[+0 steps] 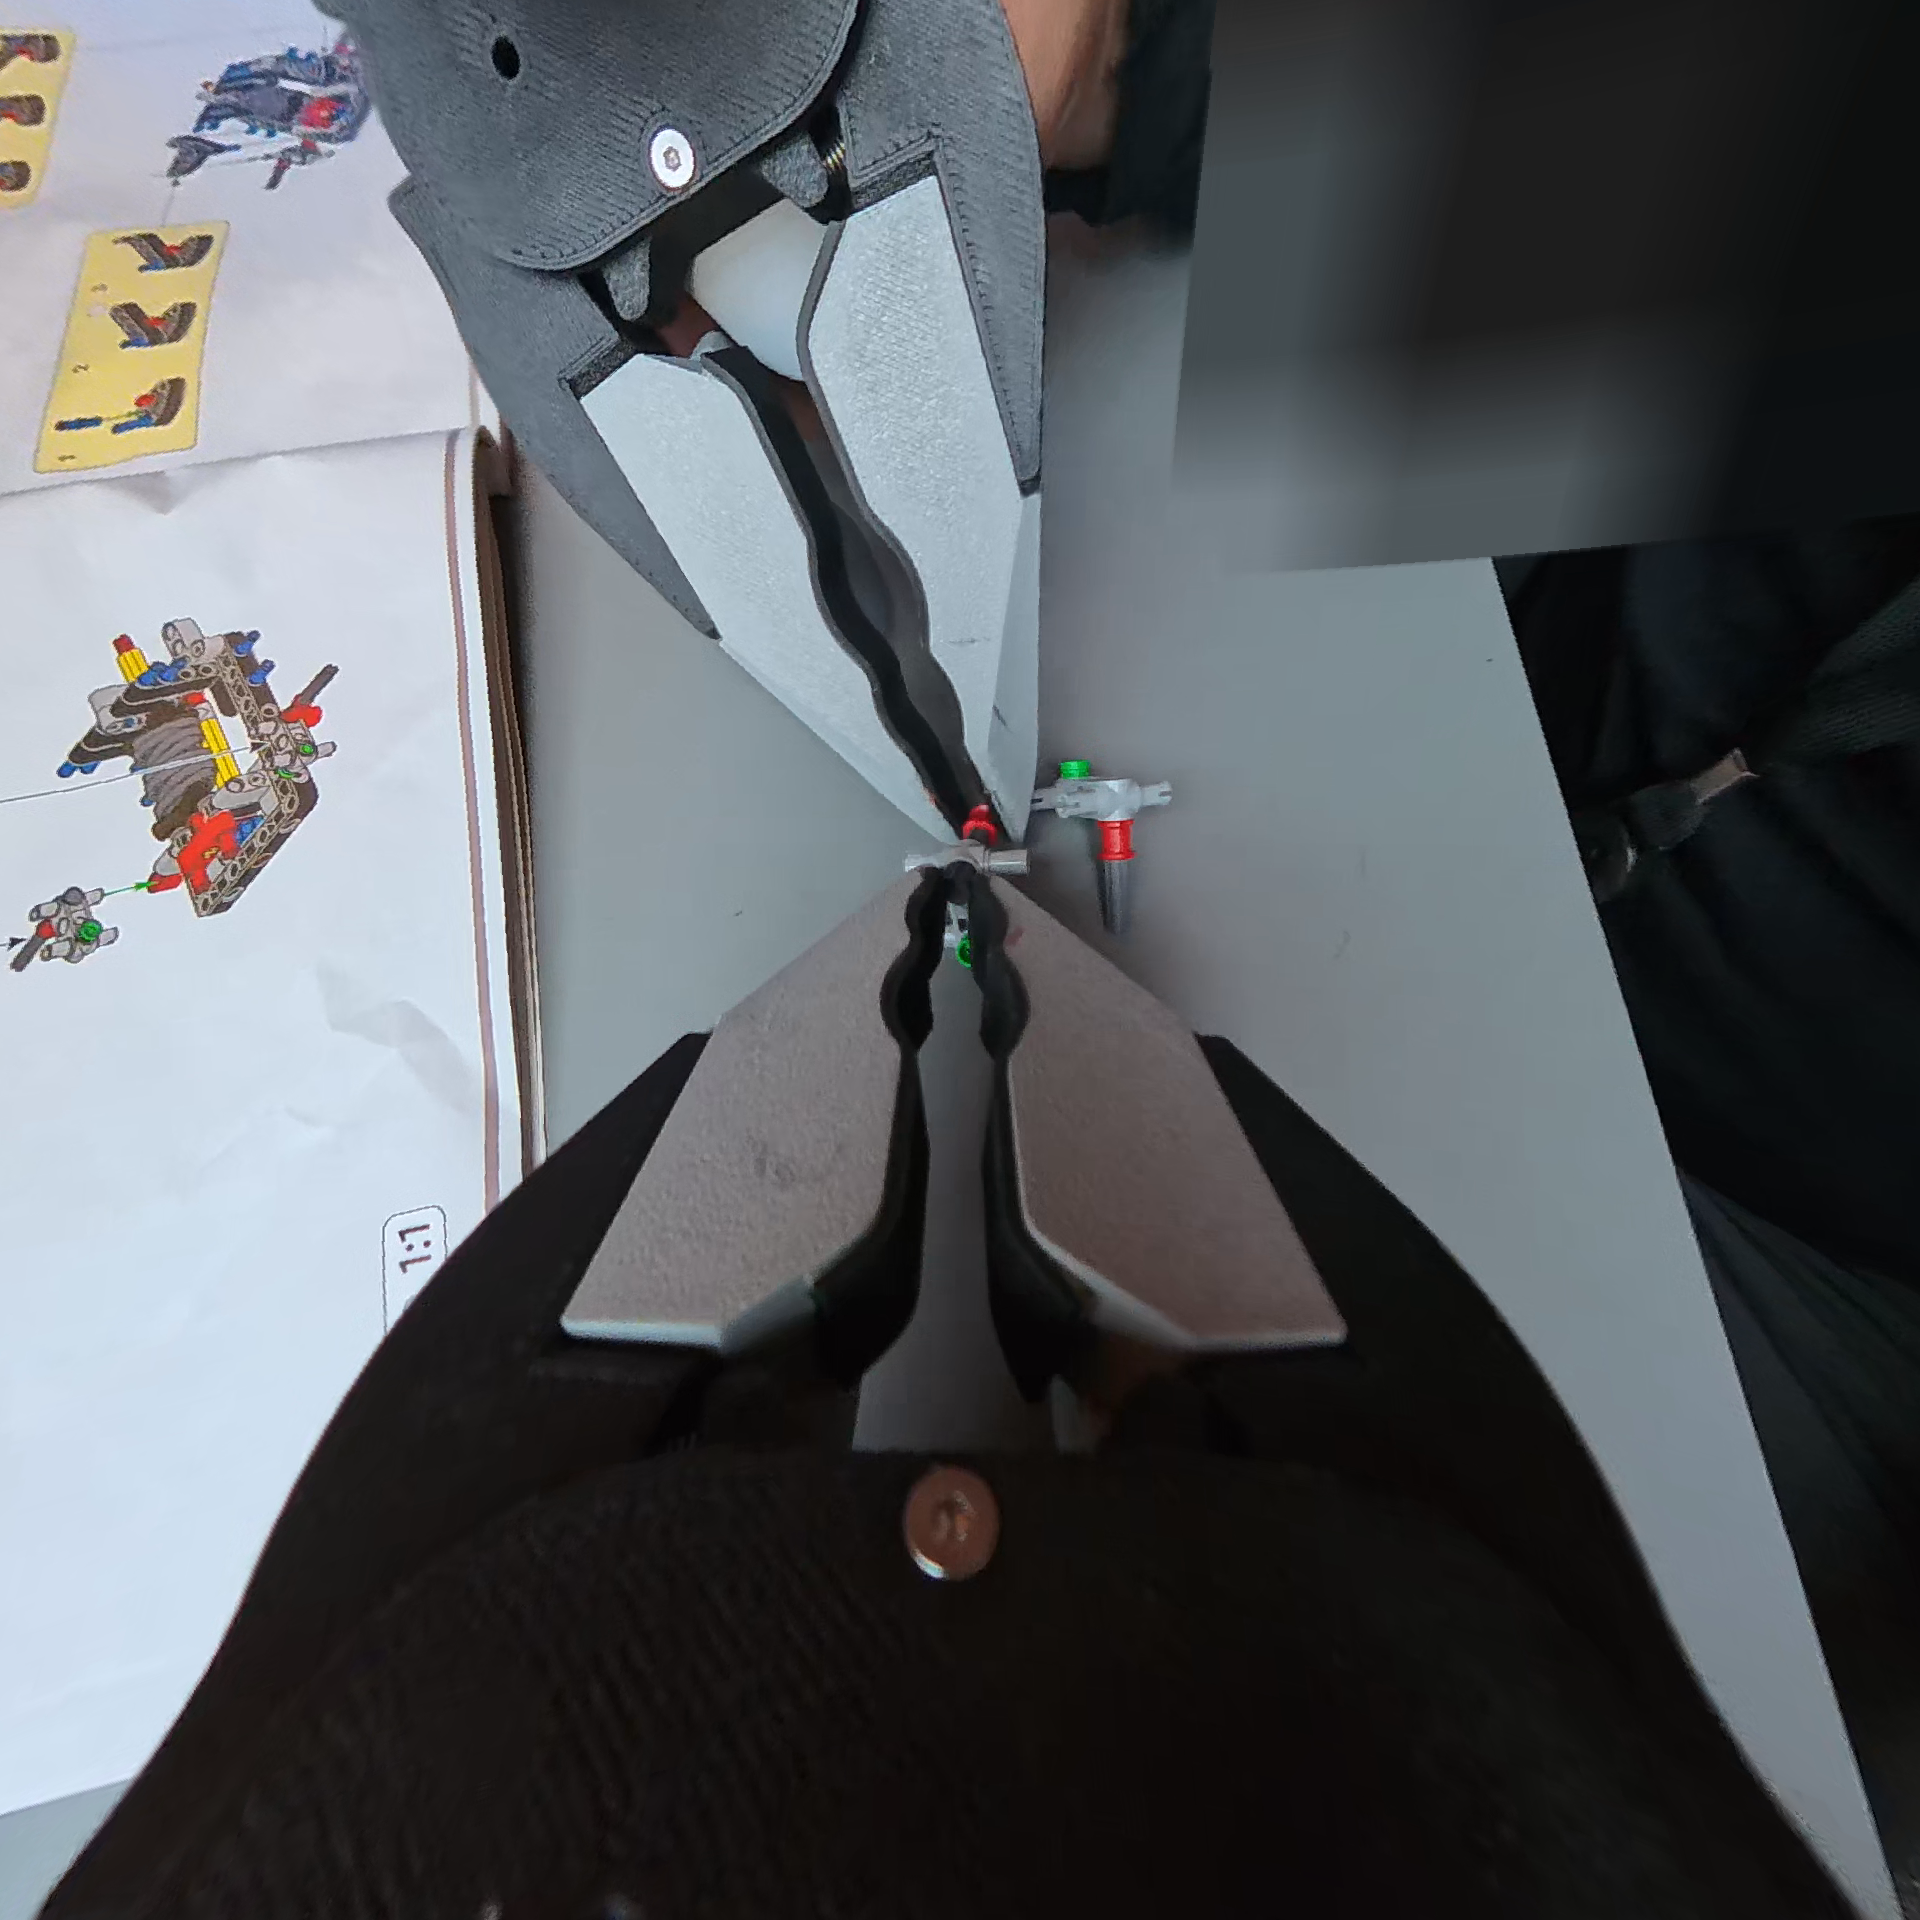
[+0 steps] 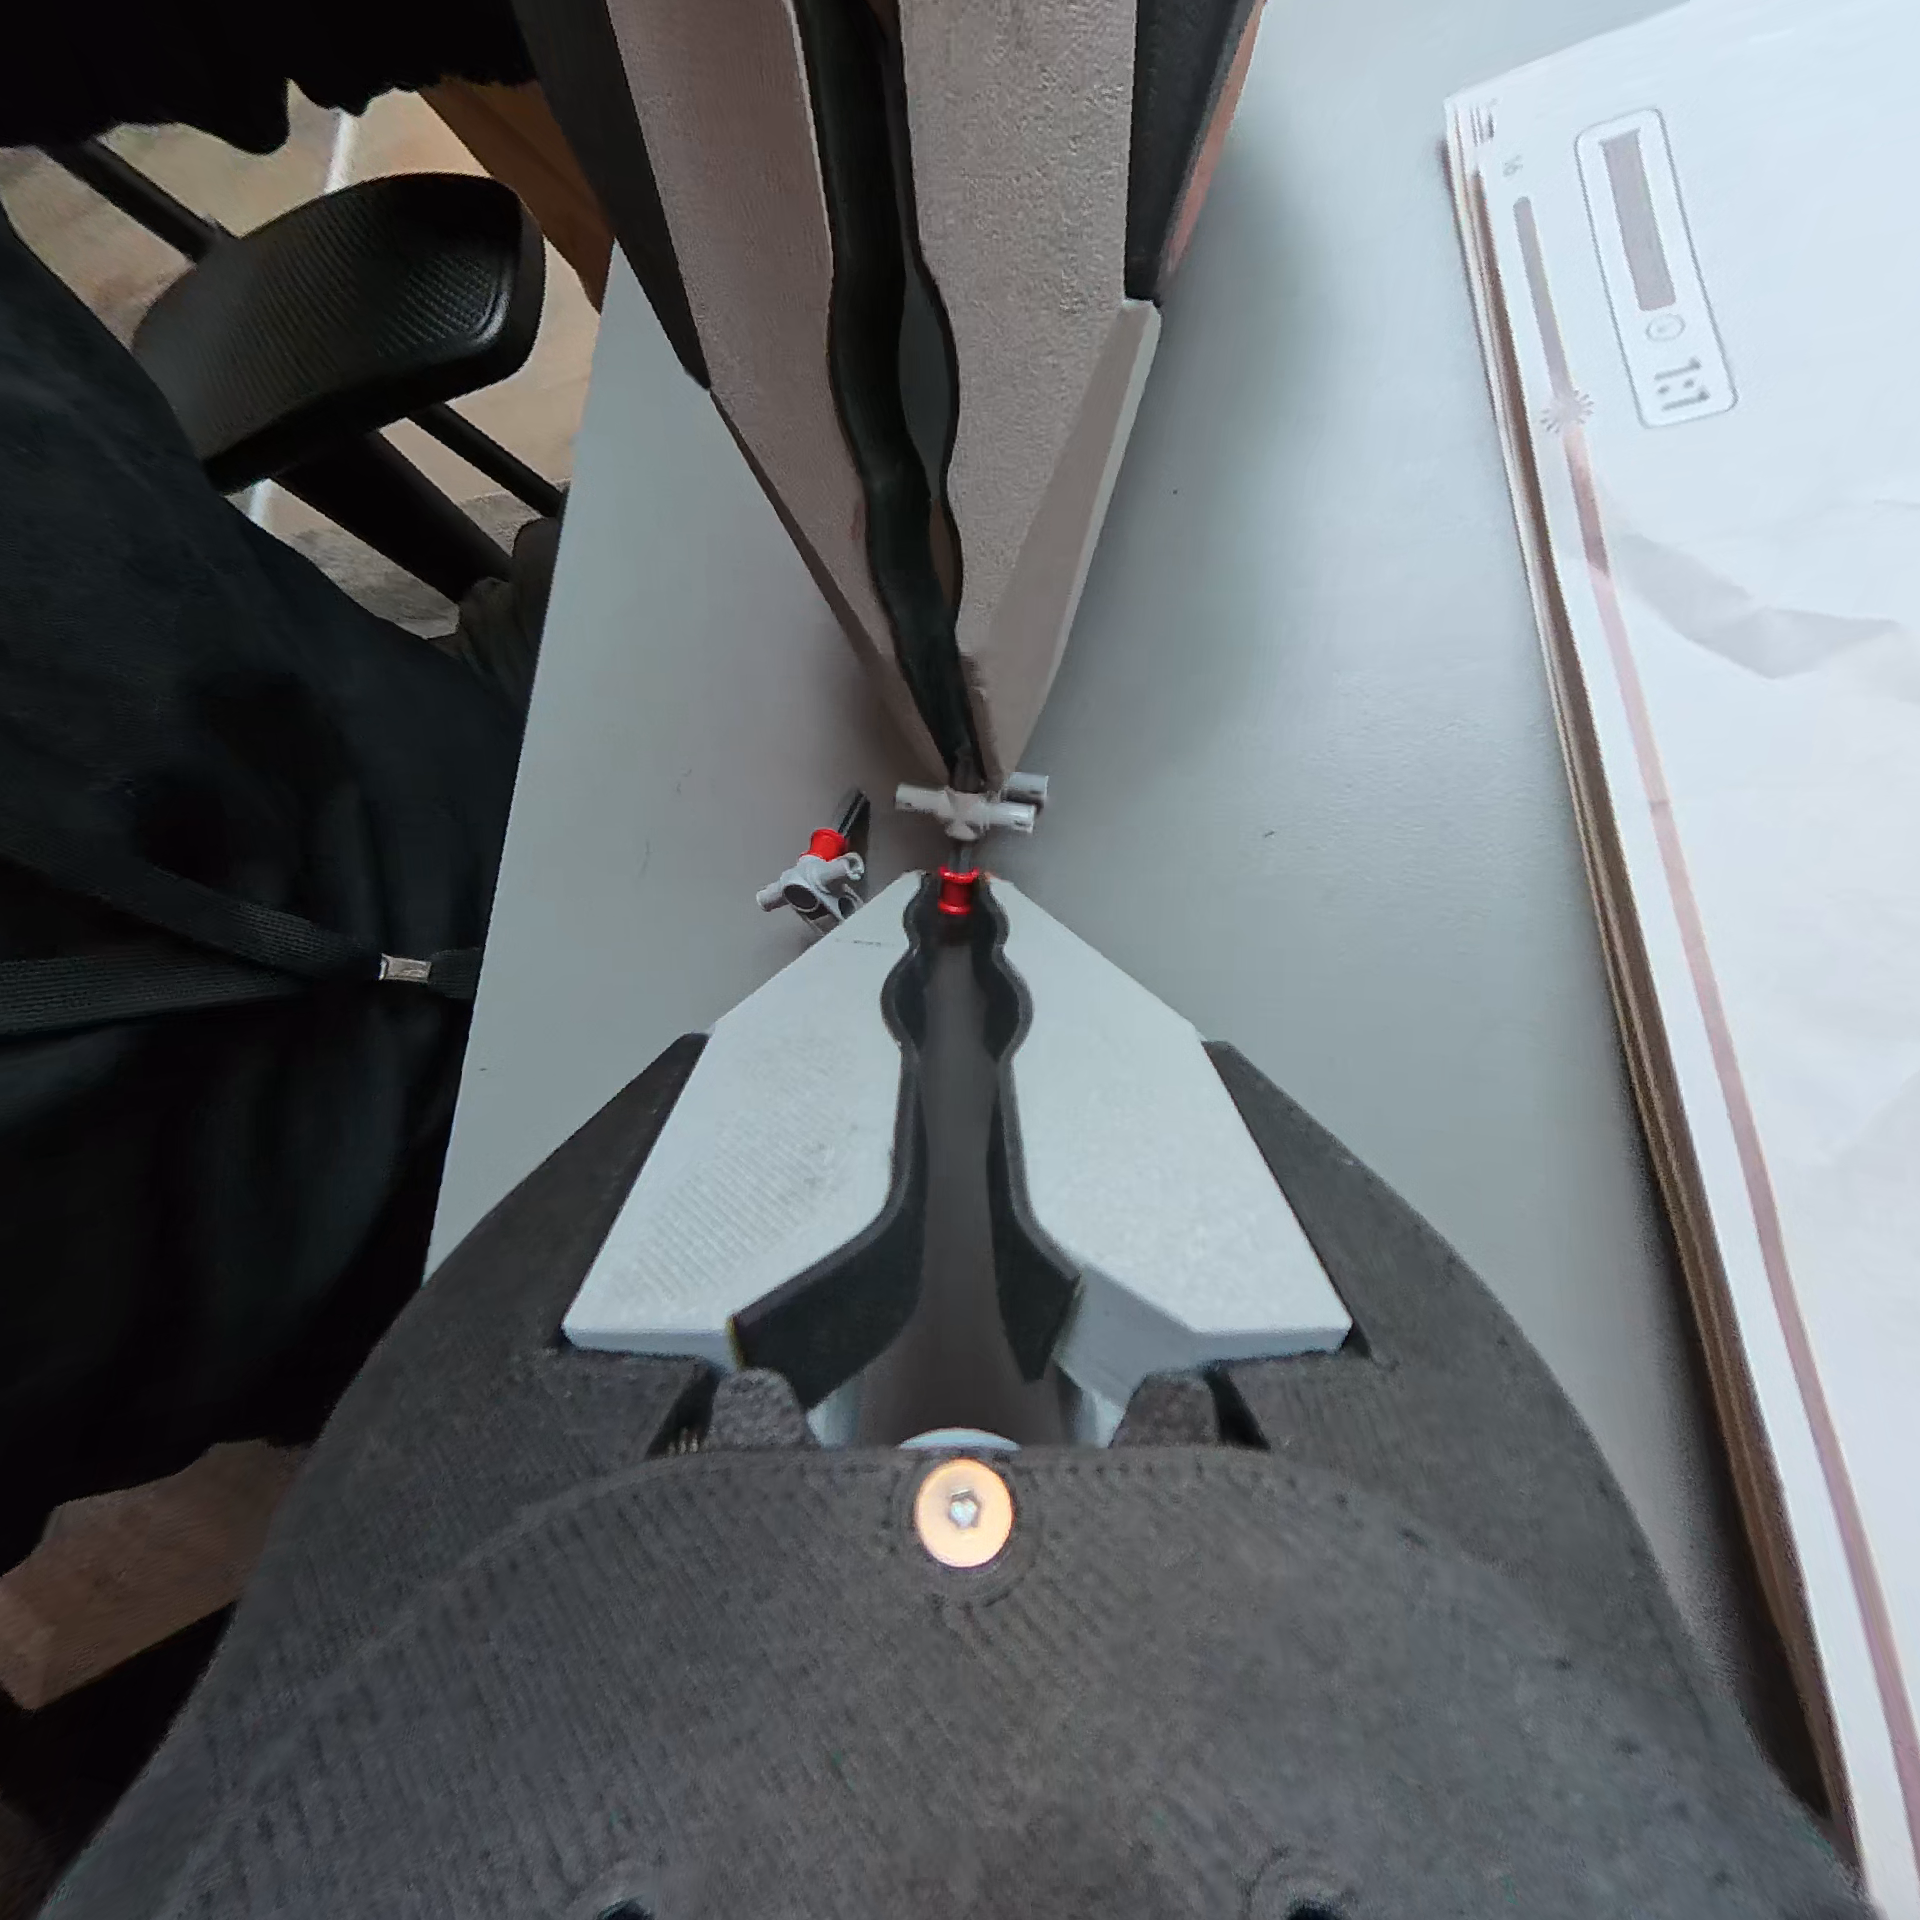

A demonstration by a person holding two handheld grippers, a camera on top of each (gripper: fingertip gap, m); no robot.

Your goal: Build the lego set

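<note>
1. The grey cross-shaped connector [image 1: 964, 860] sits mid-frame in the left wrist view, pinched at the tips of your left gripper [image 1: 951, 899]. It is tiny, rigid, light plastic, and likely slick, so hold it by its central hub and leave the side arms free.
2. The red bush [image 2: 953, 890] on its dark axle sits just above centre in the right wrist view, clamped in your right gripper [image 2: 953, 902]. I judge it stiff, and easy to twist out of line if you squeeze off-centre.
3. The two parts meet nose to nose; whether the axle has entered the connector's hole cannot be told.
4. Both tools are closed narrow on their pieces, tip to tip, your right one reaching down from the top of the left view.
5. A second small assembly [image 1: 1103, 821], grey with red and green bits, lies on the grey table [image 1: 1351, 935] just right of the tips.
6. The instruction booklet [image 1: 239, 831] fills the left side of that view.
</note>
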